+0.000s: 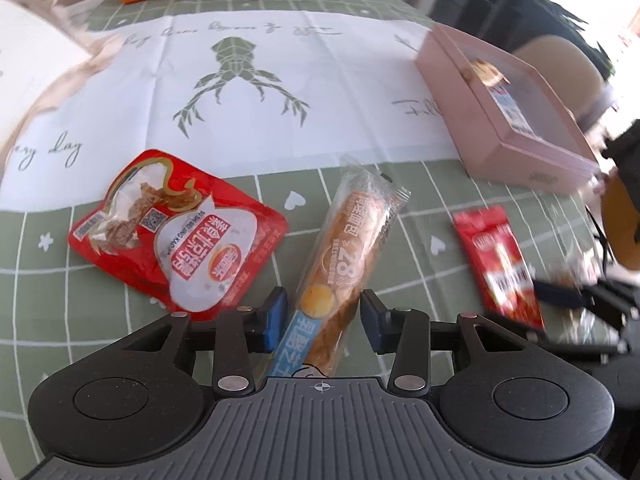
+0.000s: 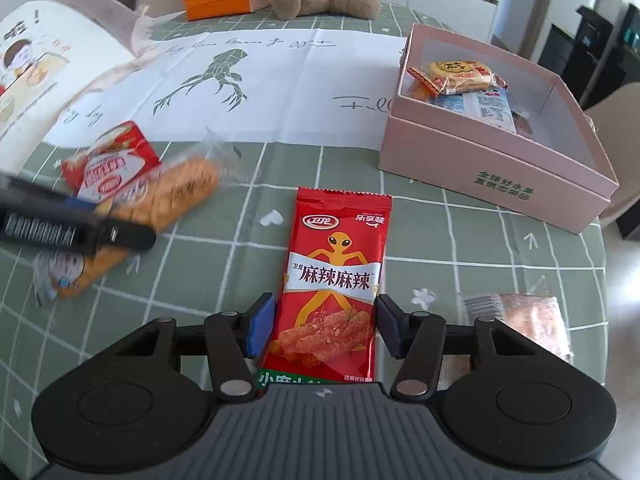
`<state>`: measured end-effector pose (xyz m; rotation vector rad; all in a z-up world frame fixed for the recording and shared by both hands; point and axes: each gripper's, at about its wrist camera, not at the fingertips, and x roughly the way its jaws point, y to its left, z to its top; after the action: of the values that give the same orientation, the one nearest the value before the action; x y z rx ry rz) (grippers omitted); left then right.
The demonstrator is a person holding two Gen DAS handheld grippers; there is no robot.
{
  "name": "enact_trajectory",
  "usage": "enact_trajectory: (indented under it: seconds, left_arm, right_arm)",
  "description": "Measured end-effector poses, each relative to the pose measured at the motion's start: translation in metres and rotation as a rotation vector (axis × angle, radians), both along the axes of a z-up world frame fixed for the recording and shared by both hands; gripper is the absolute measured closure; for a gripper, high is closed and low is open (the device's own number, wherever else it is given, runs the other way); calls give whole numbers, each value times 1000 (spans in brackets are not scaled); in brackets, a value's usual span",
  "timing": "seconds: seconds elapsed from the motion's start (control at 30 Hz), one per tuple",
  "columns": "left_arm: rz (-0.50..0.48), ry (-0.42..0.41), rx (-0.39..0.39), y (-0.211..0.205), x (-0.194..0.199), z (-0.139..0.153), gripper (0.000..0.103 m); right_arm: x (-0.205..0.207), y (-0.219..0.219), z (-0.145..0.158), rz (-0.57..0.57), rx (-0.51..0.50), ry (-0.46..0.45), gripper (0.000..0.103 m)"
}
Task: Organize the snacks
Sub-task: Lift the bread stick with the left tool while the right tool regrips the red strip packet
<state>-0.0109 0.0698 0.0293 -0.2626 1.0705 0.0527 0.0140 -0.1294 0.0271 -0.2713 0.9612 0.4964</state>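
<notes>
Only right wrist view sees inside pink box upper right, several packets in it; left gripper open wide, straddling bread stick pack at frame centre, right gripper equally wide around red spicy-strip pack, pads not clamped.

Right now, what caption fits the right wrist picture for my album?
Right gripper, jaws open around a red spicy snack packet, pink box of snacks waiting behind.

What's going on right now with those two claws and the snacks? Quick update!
Left gripper open around bread stick pack. Right gripper open around red spicy strip pack. Pink box open, partly filled. Path looks clear.
</notes>
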Motion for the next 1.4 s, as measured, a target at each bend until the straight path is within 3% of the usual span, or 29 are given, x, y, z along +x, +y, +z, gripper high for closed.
enact_trajectory:
  seconds: [0.4,0.6,0.73,0.9,1.07,1.17,1.23,1.3,1.4]
  left_arm:
    - [-13,54,124,-93,18,0,62]
    - [68,72,109,-109,30,0,58]
    - [119,83,119,-108,37,0,66]
    - [180,108,134,-109,37,0,67]
    - [173,114,164,-114,36,-1,67]
    - [116,113,161,-116,41,-2,56]
    - [75,98,135,-115,43,-3,40]
    - [39,85,115,-115,44,-4,31]
    - [-50,79,132,-118,42,-6,29]
  right_arm:
    - [19,-55,-3,143,42,-8,46]
    - [27,-71,-7,211,58,-30,31]
    - [28,-76,-11,242,75,-57,23]
    - [25,-75,-16,271,94,-73,9]
    - [22,-70,-21,267,96,-90,0]
    - [20,-70,-21,247,100,-97,0]
    - [20,-69,-21,244,102,-98,0]
    - [20,-69,-21,246,99,-97,0]
    - [19,-71,-20,250,91,-81,0]
